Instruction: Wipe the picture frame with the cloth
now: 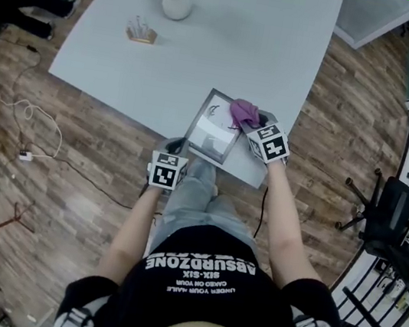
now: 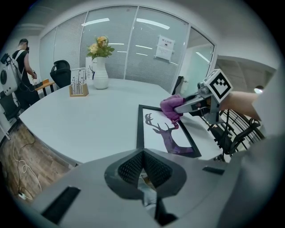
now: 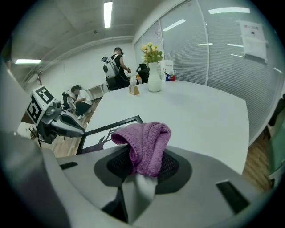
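Holding the purple cloth [image 3: 144, 142] clamped between the fingers of my right gripper [image 1: 256, 130], I have its loose bunch hanging at the far right corner of the picture frame [image 1: 211, 130]. It seems to rest on the black border there, though I cannot tell if it truly touches. The frame lies flat on the tabletop [image 1: 210, 36], and its long axis runs away from me, leaning a little to the right. Most of it lies to the left of my right fingers and back toward my body. My left gripper [image 2: 143, 162] has its fingers together on nothing and sits just off the frame's near left corner. The right is therefore the one placed to wipe, and I judge the stroke should come down the long side toward me. The frame's near end sits close to the tabletop's near edge, so there is little room there. Beyond and to the left the tabletop is bare and wide, with the vase [image 1: 176, 3] and a small stand [image 1: 142, 30] well apart at the far side.
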The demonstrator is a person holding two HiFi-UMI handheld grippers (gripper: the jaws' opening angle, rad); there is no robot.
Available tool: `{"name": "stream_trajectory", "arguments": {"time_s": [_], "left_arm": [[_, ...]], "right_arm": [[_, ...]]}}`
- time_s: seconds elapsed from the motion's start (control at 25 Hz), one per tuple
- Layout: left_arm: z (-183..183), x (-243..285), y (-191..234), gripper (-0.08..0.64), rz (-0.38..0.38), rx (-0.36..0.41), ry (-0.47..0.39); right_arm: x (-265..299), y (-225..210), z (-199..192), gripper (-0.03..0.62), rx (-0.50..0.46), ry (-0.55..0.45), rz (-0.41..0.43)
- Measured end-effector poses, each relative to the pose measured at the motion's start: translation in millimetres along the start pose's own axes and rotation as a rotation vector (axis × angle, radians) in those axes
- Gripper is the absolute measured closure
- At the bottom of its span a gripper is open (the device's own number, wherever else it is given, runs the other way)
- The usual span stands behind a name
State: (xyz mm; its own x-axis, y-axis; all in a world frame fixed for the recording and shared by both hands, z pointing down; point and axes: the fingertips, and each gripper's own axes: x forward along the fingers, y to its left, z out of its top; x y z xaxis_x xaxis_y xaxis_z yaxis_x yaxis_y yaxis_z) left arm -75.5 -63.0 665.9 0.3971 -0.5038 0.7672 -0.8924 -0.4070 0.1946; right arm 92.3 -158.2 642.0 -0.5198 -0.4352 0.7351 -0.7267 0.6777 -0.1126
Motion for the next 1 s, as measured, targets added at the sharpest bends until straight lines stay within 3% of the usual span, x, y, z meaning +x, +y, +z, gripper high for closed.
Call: {"name": "stream_trajectory", "arguments": {"time_s": [0.28,0.52,1.0], "left_arm": [[0.9,-0.5,-0.8,0.546,-0.005,-0.007,-0.001],[2.4,-0.8,0.0,0.546,-0.010,-0.012,-0.008],[1.9,-0.5,-1.1,0.545,-0.007,-0.016,-0.012]], "right_arm": [[-1.1,-2.3,-3.0,0.456,0.087,-0.028,0.008],[1.0,-0.1,-1.6,0.456,0.063,-0.020,-0.029],[0.7,-0.1,-1.2,0.456,0.067,-0.030,-0.023]]}}
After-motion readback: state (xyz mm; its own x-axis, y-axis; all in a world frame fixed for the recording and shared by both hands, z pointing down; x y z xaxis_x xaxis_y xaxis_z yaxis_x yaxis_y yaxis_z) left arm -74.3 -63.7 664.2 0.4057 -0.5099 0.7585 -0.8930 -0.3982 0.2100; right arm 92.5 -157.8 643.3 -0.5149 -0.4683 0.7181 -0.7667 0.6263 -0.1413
